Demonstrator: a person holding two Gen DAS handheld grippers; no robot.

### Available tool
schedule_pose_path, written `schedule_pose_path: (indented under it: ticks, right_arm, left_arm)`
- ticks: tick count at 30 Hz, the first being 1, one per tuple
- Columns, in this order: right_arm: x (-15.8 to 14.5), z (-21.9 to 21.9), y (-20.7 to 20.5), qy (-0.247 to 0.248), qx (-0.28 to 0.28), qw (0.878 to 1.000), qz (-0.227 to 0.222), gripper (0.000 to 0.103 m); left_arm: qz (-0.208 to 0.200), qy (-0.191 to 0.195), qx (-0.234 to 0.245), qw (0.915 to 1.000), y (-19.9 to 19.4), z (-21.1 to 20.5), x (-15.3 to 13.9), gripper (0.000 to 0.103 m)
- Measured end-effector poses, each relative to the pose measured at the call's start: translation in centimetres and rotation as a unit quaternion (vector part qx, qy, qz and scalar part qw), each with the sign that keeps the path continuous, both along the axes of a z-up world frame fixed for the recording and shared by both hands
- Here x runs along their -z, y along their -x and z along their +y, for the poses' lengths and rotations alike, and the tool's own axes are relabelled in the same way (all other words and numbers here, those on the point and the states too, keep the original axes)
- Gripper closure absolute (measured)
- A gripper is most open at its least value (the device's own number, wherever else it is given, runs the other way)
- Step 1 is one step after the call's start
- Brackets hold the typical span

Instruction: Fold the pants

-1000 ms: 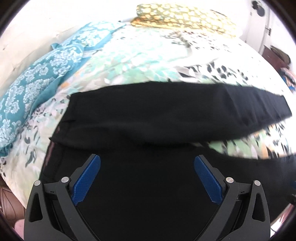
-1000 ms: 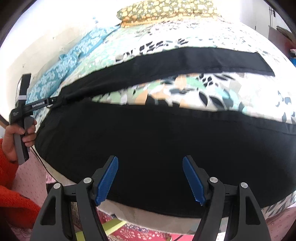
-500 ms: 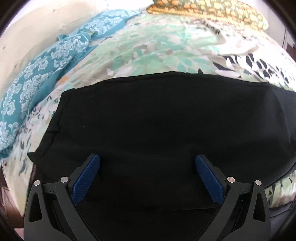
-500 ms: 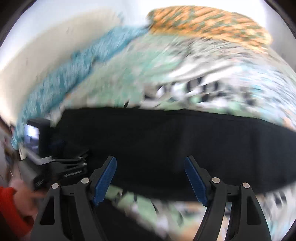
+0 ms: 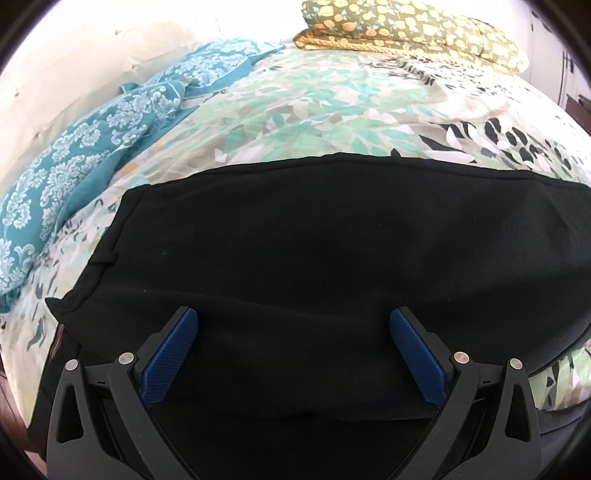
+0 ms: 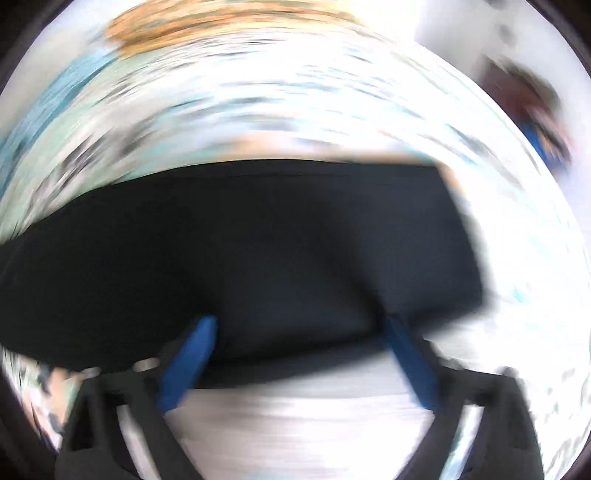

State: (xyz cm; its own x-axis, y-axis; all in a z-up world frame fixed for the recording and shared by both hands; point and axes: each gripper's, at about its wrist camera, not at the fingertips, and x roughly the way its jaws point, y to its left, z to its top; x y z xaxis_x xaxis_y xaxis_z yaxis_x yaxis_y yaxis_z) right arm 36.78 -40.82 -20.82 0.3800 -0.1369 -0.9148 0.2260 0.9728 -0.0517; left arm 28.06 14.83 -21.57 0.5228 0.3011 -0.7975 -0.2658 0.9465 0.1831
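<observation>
Black pants (image 5: 314,240) lie flat across a floral bedspread, filling the middle of the left wrist view, with a folded layer edge near the bottom. My left gripper (image 5: 293,321) is open and empty, its blue pads (image 5: 170,354) spread just above the near part of the pants. In the blurred right wrist view the pants (image 6: 240,251) end in a squared hem at the right. My right gripper (image 6: 299,328) is open and empty over the near edge of that leg end.
A floral bedspread (image 5: 314,110) covers the bed. A teal patterned blanket (image 5: 92,147) lies bunched along the left. A yellow-green flowered pillow (image 5: 413,33) sits at the far end. A white wall runs behind the left side.
The far pant leg now lies over the near one as one black block. My left gripper has barely moved. My right gripper has swung fast to the right, toward the leg hem.
</observation>
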Motion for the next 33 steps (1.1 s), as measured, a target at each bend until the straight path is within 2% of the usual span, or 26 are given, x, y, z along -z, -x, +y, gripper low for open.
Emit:
schedule_pose_path:
  ticks: [1, 3, 5, 7, 9, 11, 13, 16, 17, 19, 21, 22, 23, 27, 30, 33]
  right_arm:
    - [-0.2, -2.1, 0.1, -0.017, 0.024, 1.0, 0.003, 0.006]
    - [-1.4, -5.0, 0.3, -0.005, 0.065, 0.998, -0.004, 0.006]
    - [-3.3, -6.8, 0.2, -0.024, 0.069, 0.997, -0.033, 0.006]
    - [-5.0, -8.3, -0.7, -0.045, 0.071, 0.995, -0.054, 0.006]
    - [-5.8, -8.4, -2.6, -0.071, 0.062, 0.994, -0.058, 0.006]
    - [-5.9, -7.9, -4.9, -0.077, 0.049, 0.995, -0.047, 0.006]
    - [-4.9, -7.2, -7.0, -0.071, 0.036, 0.996, -0.026, 0.006]
    - [-2.5, -6.3, -10.3, -0.037, 0.029, 0.999, 0.006, 0.006]
    - [-1.8, -6.1, -10.9, -0.033, 0.029, 0.999, 0.011, 0.007]
    - [-0.8, -5.9, -11.6, -0.034, 0.026, 0.999, 0.014, 0.015]
    - [-1.0, -6.2, -11.6, -0.063, 0.025, 0.998, 0.001, 0.055]
    - [-1.8, -6.2, -11.3, -0.055, 0.028, 0.998, -0.01, 0.069]
    - [-2.7, -6.1, -10.7, -0.053, 0.025, 0.998, -0.02, 0.088]
    - [-8.1, -4.3, -5.6, -0.046, -0.039, 0.994, -0.09, 0.09]
    - [-12.3, -2.2, 1.5, -0.038, -0.087, 0.986, -0.135, 0.091]
    - [-15.1, -1.2, 10.0, -0.051, -0.094, 0.98, -0.169, 0.091]
  left_arm:
    - [0.001, -0.001, 0.0, 1.0, 0.0, 0.0, 0.0, 0.001]
    - [0.006, 0.003, 0.0, 1.0, -0.2, 0.2, -0.1, 0.0]
    - [0.02, 0.02, -0.004, 0.9996, -0.4, 0.5, -1.2, 0.001]
    - [0.012, 0.044, -0.008, 0.9989, 0.2, 0.9, -2.5, 0.001]
    - [-0.002, 0.036, -0.016, 0.9992, 1.6, 1.2, -3.5, 0.001]
    - [-0.012, 0.016, -0.035, 0.9992, 3.4, 1.6, -3.6, 0.001]
    - [-0.016, 0.017, -0.062, 0.9978, 5.1, 2.5, -2.9, 0.0]
    - [0.013, 0.081, -0.102, 0.9914, 6.9, 4.3, -0.6, 0.0]
    - [0.012, 0.091, -0.11, 0.9897, 7.4, 4.5, -0.1, 0.0]
    - [0.007, 0.08, -0.108, 0.9909, 7.3, 4.1, 0.0, 0.0]
    - [0.008, 0.069, -0.108, 0.9917, 7.0, 3.8, 0.2, 0.0]
    - [0.005, 0.064, -0.108, 0.992, 6.9, 3.7, 0.3, 0.0]
    - [0.004, 0.062, -0.108, 0.9922, 6.9, 3.6, 0.4, 0.0]
    - [0.0, 0.062, -0.108, 0.9922, 7.0, 3.5, 0.4, 0.0]
    - [-0.001, 0.061, -0.108, 0.9923, 7.1, 3.5, 0.3, 0.0]
    - [-0.001, 0.06, -0.108, 0.9923, 7.1, 3.5, 0.3, 0.0]
